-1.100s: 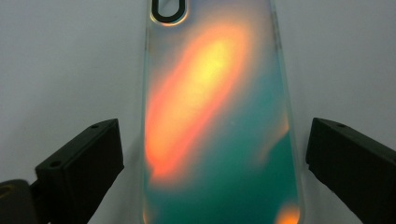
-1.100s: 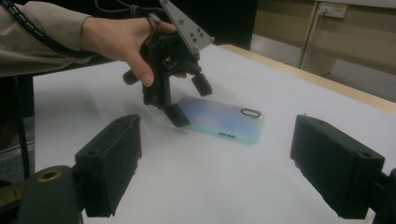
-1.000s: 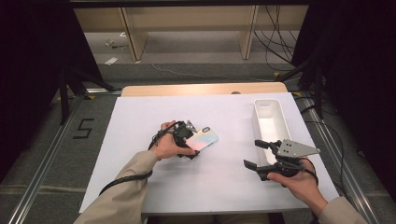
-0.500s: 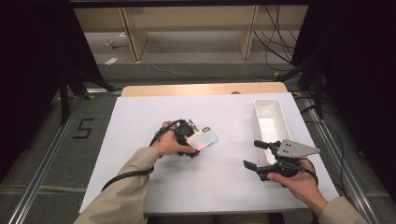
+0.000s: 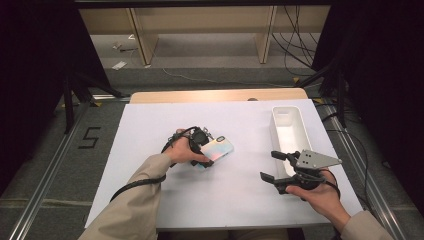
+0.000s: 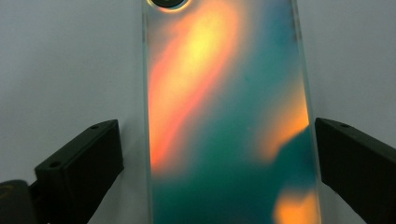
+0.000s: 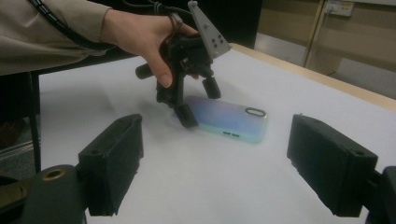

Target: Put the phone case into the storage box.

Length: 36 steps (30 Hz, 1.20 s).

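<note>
The right gripper (image 5: pixel 274 166) waits nearest with jaws apart on nothing, while farther up the white table (image 5: pixel 150 125) the left gripper (image 5: pixel 206 148) straddles, jaws apart, the flat iridescent phone case (image 6: pixel 229 121), seemingly light, slick, best pinched across its long edges

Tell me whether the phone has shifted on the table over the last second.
No. In the high view the phone lies at the same spot and slant left of the white bin, with the left gripper straddling it.
</note>
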### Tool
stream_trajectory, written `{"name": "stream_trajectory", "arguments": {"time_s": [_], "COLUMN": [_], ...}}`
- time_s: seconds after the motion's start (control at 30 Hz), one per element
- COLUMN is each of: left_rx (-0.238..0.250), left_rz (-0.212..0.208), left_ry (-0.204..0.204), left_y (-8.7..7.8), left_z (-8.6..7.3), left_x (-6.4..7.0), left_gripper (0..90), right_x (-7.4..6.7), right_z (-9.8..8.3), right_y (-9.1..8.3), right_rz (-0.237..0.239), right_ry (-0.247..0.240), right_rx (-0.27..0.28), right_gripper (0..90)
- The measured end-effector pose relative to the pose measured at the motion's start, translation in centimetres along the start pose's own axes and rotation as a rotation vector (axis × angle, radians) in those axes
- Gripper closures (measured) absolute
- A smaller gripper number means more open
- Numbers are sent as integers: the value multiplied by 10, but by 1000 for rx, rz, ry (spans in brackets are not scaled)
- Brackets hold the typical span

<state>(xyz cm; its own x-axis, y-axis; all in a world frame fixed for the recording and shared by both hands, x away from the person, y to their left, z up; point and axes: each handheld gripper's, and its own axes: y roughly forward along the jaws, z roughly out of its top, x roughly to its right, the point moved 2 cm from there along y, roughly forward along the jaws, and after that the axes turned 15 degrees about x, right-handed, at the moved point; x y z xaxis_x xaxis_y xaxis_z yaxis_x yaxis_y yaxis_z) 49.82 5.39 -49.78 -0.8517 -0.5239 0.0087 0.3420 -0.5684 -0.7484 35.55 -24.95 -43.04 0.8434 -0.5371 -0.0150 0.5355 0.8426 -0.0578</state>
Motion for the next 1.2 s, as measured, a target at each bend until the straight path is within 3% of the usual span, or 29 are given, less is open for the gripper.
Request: {"name": "stream_trajectory", "arguments": {"time_s": [0.83, 1.2], "left_rx": [-55, -64], "left_rz": [-14, -10], "left_ry": [21, 4], "left_y": [0, -1], "left_z": [8, 9], "left_x": [4, 5], "left_gripper": [114, 152], "right_x": [-1, -1], "right_z": [0, 0], "right_y": [1, 1], "right_rz": [8, 14], "right_ry": [2, 2], "right_rx": [-1, 1], "right_gripper": [206, 208]}}
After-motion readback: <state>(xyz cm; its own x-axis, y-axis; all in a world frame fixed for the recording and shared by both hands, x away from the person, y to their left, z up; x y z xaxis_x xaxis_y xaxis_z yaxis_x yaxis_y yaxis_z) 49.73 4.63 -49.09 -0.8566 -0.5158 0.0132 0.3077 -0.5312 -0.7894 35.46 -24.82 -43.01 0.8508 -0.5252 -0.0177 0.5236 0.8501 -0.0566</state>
